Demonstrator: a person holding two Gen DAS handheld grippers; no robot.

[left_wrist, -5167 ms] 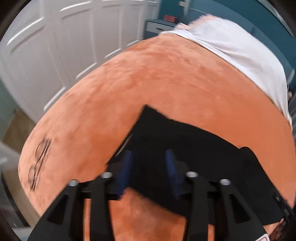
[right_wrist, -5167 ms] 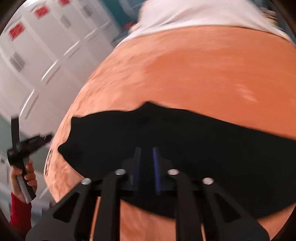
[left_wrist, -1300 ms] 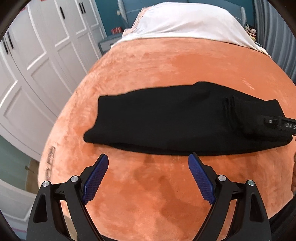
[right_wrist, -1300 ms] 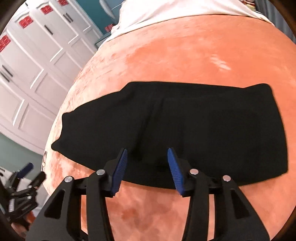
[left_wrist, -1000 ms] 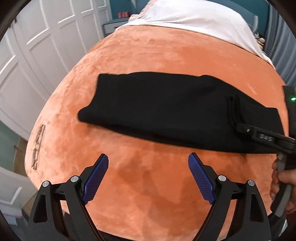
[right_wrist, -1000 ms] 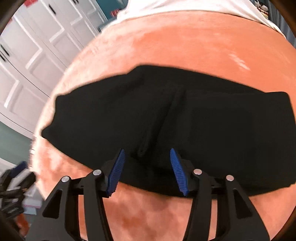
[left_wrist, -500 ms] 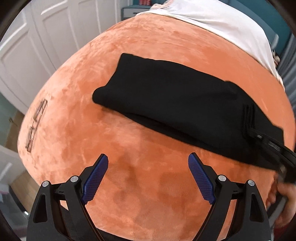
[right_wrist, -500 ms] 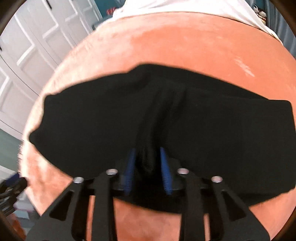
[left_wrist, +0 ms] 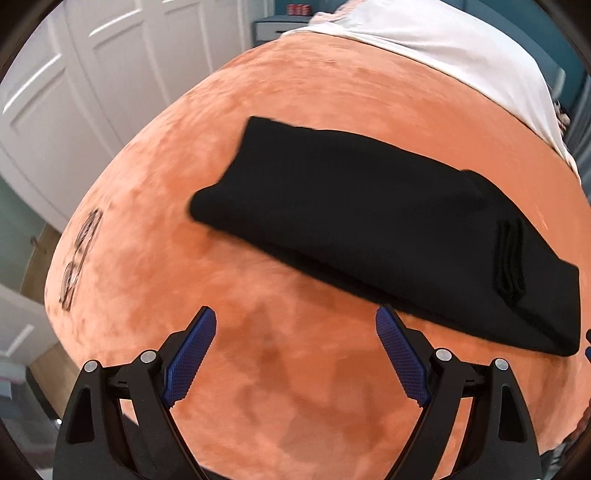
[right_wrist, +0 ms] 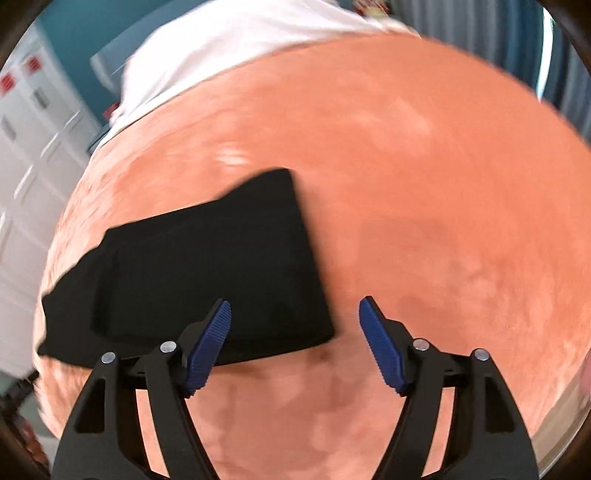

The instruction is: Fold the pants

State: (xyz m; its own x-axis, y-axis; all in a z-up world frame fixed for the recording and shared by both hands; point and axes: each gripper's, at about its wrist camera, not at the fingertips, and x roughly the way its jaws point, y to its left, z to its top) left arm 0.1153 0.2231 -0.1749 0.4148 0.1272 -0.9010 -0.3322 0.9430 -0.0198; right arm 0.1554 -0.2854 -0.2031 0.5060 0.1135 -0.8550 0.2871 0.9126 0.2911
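The black pants point(left_wrist: 369, 221) lie folded into a long flat band on the orange plush bed cover point(left_wrist: 277, 387). They also show in the right wrist view point(right_wrist: 207, 273), at the left. My left gripper point(left_wrist: 295, 354) is open and empty, held above the cover just short of the pants' near edge. My right gripper point(right_wrist: 295, 343) is open and empty, above the pants' near right corner, with its left finger point(right_wrist: 207, 347) over the cloth.
A white sheet point(left_wrist: 461, 48) covers the far end of the bed. White wardrobe doors point(left_wrist: 74, 92) stand to the left. A dark printed mark point(left_wrist: 79, 254) sits near the cover's left edge. A nightstand point(left_wrist: 273, 26) stands at the back.
My right gripper was shut on the pants half a second ago; it has let go, opened and swung to the right end. My left gripper stayed open and shifted left.
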